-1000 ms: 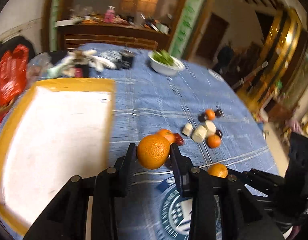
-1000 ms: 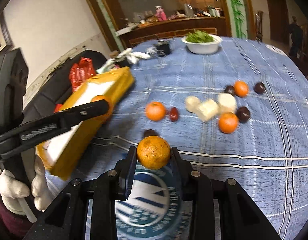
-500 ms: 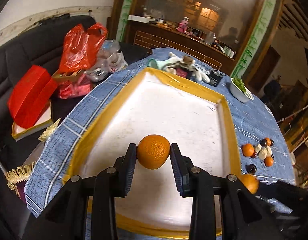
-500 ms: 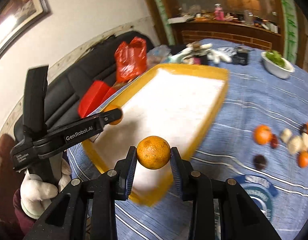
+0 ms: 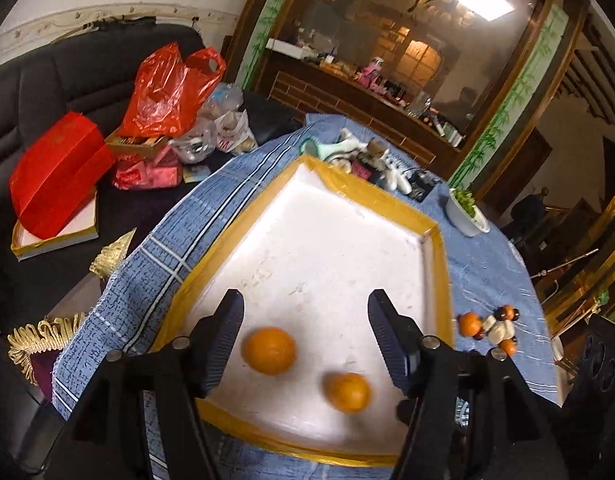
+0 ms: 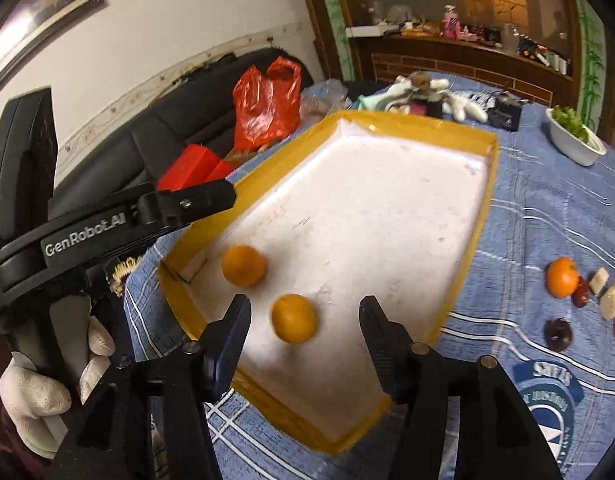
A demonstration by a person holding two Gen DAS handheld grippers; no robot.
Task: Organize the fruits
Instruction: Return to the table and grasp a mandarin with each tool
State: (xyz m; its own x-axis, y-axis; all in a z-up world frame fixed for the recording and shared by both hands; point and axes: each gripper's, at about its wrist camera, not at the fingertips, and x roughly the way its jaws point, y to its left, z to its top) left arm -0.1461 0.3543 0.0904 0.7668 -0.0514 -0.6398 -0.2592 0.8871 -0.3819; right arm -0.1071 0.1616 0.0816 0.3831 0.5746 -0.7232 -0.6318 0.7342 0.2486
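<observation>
Two oranges lie in the white tray with a yellow rim. In the left wrist view one orange sits below my open left gripper; the second orange is blurred to its right. In the right wrist view my open right gripper hangs over the blurred orange, with the other orange just beyond, both inside the tray. The left gripper also shows in the right wrist view, at the tray's left edge. Both grippers are empty.
Loose fruit stays on the blue cloth right of the tray: an orange, dark fruits and pale pieces, seen small in the left view. A white bowl of greens stands far right. Red bags lie on the sofa.
Both grippers carried their oranges from the cloth over the tray, then opened. The two oranges dropped into the tray; the right one is still moving.
</observation>
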